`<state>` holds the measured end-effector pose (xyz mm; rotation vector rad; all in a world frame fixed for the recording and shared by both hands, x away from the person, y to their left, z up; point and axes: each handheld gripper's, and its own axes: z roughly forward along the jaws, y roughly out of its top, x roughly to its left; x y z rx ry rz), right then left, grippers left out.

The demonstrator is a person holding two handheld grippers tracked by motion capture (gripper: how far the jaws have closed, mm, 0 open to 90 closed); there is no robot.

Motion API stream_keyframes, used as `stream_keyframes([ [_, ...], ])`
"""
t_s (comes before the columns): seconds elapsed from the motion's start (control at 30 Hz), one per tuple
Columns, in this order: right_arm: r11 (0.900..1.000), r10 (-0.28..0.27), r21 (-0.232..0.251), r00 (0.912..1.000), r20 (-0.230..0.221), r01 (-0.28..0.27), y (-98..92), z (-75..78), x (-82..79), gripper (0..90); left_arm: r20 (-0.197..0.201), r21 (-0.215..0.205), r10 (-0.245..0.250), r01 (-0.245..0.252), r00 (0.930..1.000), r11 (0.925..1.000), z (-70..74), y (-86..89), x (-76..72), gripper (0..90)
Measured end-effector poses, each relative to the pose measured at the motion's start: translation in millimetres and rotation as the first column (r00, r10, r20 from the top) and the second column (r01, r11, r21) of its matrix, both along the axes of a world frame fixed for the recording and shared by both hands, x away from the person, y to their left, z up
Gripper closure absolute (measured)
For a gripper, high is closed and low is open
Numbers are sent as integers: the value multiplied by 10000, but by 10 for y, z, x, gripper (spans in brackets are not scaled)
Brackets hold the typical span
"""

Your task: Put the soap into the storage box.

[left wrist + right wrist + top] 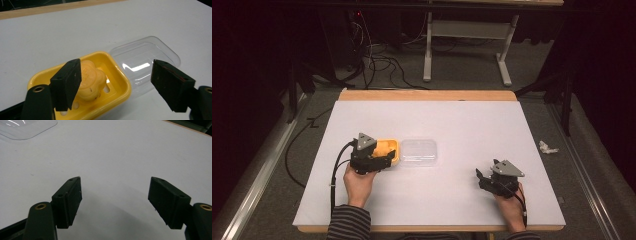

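Left claw [115, 85] is hovering released over the soap [90, 80] in the yellow dish [120, 82]; right claw [115, 202] is idling released. Slippery soap could be squirting toward the clear lid [147, 57] at 2 o'clock.

High view: fixed camera above person's side, looking forward and down on white table [432, 200], far off. Left gripper view: low, close, looking along own jaws at yellow soap dish [120, 82] and clear lid [150, 53]. Right gripper view: low, close over bare table top, lid corner at upper left. All three views share clear lid.
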<state>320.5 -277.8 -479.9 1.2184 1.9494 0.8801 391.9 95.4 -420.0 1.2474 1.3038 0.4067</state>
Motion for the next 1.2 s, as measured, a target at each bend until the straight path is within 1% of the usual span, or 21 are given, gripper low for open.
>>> stream_keyframes([
  [0.03, 10000, -16, 6, 10000, 26, 16, 1, -1, 0, 276, -9, -78, -5, 5, 10000, 10000, 9, 0, -9, 258],
  [0.07, 10000, -18, 4, 10000, 27, 18, 0, -1, 1, 276, 31, -33, -19, 19, 10000, 10000, 13, 3, -16, 258],
  [0.23, 10000, -39, 24, 10000, 7, 39, 1, -1, 1, 276, 190, -110, -25, 27, 9998, 9999, 48, 6, -59, 252],
  [0.43, 10000, -52, -7, 10000, -45, 51, 7, 0, 2, 276, 230, -237, -13, 19, 9997, 9997, 81, 1, -84, 235],
  [0.47, 10000, -50, -2, 10000, -41, 50, 7, 0, 2, 276, 239, -163, -56, 60, 9997, 9998, 82, 5, -94, 234],
  [0.5, 10000, -37, -40, 10000, -39, 36, 3, 1, 1, 276, 249, -221, -66, 72, 9997, 9997, 89, 0, -104, 234],
  [0.63, 10000, -68, -5, 10000, -40, 68, 8, 0, 0, 276, 295, -152, -158, 163, 9994, 9998, 98, -10, -141, 230],
  [0.7, 10000, -77, -3, 10000, -54, 77, 10, 0, 1, 276, 237, -306, -135, 142, 9996, 9994, 112, -22, -154, 227],
  [0.8, 10000, -38, -76, 10000, -55, 38, 9, 0, 3, 276, 181, -485, -237, 246, 9996, 9985, 133, -34, -181, 227],
  [0.97, 10000, -38, -81, 10000, -37, 38, 8, 0, 1, 276, 269, -447, -403, 414, 9988, 9981, 146, -58, -217, 223],
  [1.07, 10000, -24, -79, 10000, -23, 23, 5, 1, 1, 276, 277, -513, -390, 403, 9989, 9979, 147, -81, -222, 219],
  [1.2, 10000, -30, -61, 10000, -37, 30, 5, 0, 1, 276, 323, -374, -503, 515, 9982, 9980, 136, -120, -245, 198],
])
